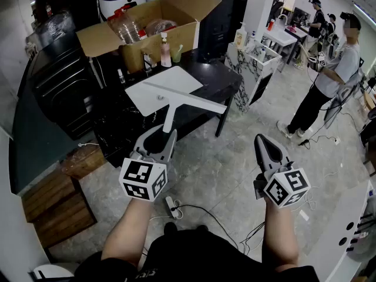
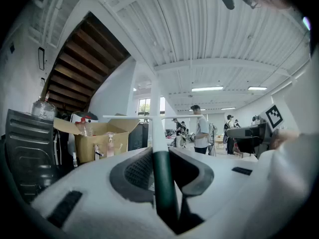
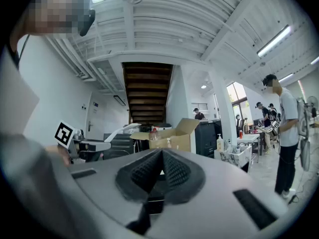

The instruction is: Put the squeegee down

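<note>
The squeegee [image 1: 175,103] is white, with a long thin blade across a straight handle that turns dark green low down [image 2: 163,180]. My left gripper [image 1: 163,136] is shut on that handle and holds the squeegee level, its blade out over the black table [image 1: 220,81] and just above a white board [image 1: 157,86] lying there. In the left gripper view the blade [image 2: 129,117] runs crosswise ahead of the left gripper [image 2: 160,156]. My right gripper [image 1: 263,142] hovers over the floor to the right, shut with nothing in it; the right gripper [image 3: 160,156] shows its pads meeting.
An open cardboard box [image 1: 150,22] with bottles stands at the table's back, a pink spray bottle [image 1: 166,50] before it. A person [image 1: 332,78] stands at the right. A power strip [image 1: 171,205] and cables lie on the floor; wooden crates [image 1: 53,207] sit at the left.
</note>
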Available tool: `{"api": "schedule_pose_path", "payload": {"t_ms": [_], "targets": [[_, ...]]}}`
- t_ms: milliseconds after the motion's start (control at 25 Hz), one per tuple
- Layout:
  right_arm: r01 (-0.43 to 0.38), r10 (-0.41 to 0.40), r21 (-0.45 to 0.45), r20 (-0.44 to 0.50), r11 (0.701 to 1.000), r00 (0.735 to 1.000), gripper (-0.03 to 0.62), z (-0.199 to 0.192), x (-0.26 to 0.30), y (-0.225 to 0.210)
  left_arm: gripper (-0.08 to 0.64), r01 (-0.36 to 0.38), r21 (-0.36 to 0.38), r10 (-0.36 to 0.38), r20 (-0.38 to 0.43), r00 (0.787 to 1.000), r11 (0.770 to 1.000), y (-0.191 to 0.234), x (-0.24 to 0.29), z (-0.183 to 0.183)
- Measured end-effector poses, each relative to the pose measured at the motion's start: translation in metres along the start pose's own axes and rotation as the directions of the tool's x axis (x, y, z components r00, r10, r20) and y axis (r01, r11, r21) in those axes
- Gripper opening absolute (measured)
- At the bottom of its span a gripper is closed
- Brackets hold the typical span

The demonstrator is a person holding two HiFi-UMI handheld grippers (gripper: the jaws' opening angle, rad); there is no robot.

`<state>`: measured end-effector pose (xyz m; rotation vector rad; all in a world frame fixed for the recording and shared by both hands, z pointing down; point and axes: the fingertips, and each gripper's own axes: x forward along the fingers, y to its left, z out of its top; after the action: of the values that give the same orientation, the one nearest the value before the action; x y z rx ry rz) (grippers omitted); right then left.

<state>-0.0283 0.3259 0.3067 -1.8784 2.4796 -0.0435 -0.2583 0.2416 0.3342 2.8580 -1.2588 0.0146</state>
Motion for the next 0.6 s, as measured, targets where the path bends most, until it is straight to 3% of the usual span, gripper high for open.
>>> {"api": "schedule_pose_path", "payload": {"t_ms": [320,600], "targets": [[0.003,-0.003,0.002,-0.008,1.000,1.000,0.003,-0.001,-0.020,-0.007,0.103,0.002,-0.009,-0.003,-0.017,1.000,1.000,-0.018,0.000,-0.004],[0.001,-0.002,0.055,0.013,0.998,1.000,0.005,-0.007,-0.060,-0.039,0.103,0.010,0.010,-0.009,-0.016,1.000,1.000,-0.064,0.010,-0.004]]}}
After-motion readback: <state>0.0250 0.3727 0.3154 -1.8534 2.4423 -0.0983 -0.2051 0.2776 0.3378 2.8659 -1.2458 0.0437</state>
